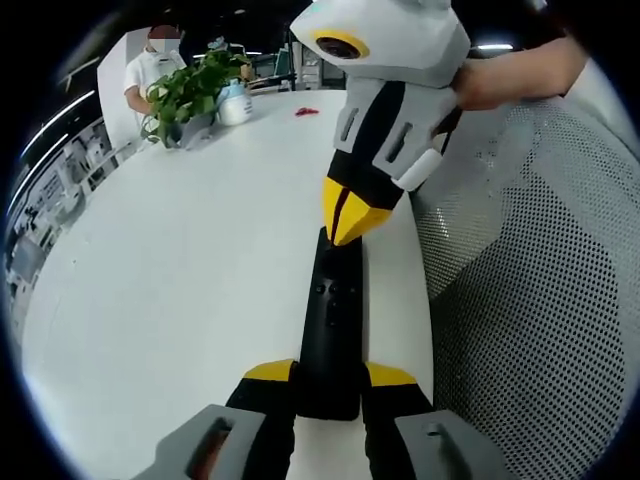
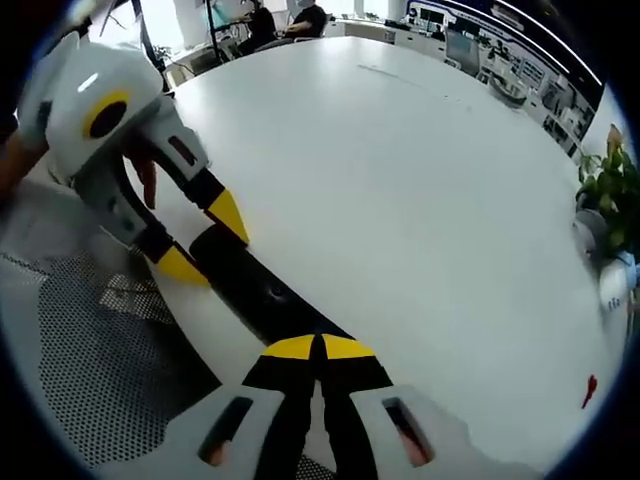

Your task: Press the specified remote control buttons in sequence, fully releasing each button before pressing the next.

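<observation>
Lying along the right-hand edge of the round white surface, the long, slim black plastic remote control is seen in the lower middle of the left gripper view, its long axis running from the bottom of the frame up toward the centre. Its near end is clamped between the yellow-tipped jaws of the left gripper, one jaw set on each long side, so the body is steadied. From the upper right of that view the right gripper is brought down with its two yellow tips pressed together into a single point, nothing being held between them; the point is set on or just above the far end of the remote, and contact cannot be confirmed. In the right gripper view the remote is stretched from the lower middle up toward the left, where the left gripper is seen straddling it, while the right gripper's own tips are closed over its nearer end. Small buttons are faintly visible midway along the top face. It is judged that the pressing is to be done by the right gripper, being the nearer one to the buttons, with travel along the remote's long axis toward the left gripper. A grey perforated mesh seat back is seen just beside the surface's edge.
</observation>
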### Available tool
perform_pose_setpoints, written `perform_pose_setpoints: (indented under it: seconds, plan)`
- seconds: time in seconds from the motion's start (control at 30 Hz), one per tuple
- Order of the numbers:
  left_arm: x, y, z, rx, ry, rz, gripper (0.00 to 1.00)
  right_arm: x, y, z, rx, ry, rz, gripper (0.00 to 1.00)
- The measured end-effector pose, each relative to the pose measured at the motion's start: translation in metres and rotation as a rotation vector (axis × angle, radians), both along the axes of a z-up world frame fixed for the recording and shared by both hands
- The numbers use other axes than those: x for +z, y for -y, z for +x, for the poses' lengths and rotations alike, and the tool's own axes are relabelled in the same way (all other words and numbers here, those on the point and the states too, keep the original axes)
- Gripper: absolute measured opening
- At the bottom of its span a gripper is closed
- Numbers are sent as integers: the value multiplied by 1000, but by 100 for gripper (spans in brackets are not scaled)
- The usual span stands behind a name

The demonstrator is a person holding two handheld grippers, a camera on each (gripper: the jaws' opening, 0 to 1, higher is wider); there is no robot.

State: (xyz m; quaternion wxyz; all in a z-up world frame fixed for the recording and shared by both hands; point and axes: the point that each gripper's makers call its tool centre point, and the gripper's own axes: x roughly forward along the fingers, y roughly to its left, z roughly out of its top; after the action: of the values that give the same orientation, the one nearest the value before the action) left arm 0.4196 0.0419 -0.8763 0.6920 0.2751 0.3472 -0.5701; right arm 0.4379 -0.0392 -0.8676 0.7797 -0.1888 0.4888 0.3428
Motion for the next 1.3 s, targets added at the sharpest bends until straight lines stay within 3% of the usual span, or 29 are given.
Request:
perform_pose_setpoints:
  seconds: [0.17, 0.27, 0.5, 0.7, 0.87, 1.07, 1.2, 1.3]
  plan:
    - [0, 0, 0, 1, 1, 4, 25, 0, 2, 1, -69, -58, 22, 0]
    - [0, 0, 0, 1, 0, 2, 25, 1, 11, 3, -83, -44, -14, 0]
    - [0, 0, 0, 2, 0, 10, 25, 7, 9, 5, -129, -52, 52, 0]
    - [0, 0, 0, 1, 0, 10, 25, -1, 6, -1, -71, -61, 1, 0]
    - [0, 0, 0, 1, 0, 11, 25, 0, 5, -1, -24, -20, -23, 0]
    - [0, 0, 0, 6, -2, 6, 25, 0, 3, 0, 132, 76, -95, 0]
    - [0, 0, 0, 8, -2, 9, 25, -1, 1, -2, 282, 144, -150, 0]
    - [0, 1, 1, -6, -4, 19, 25, -1, 2, -1, 232, 126, -143, 0]
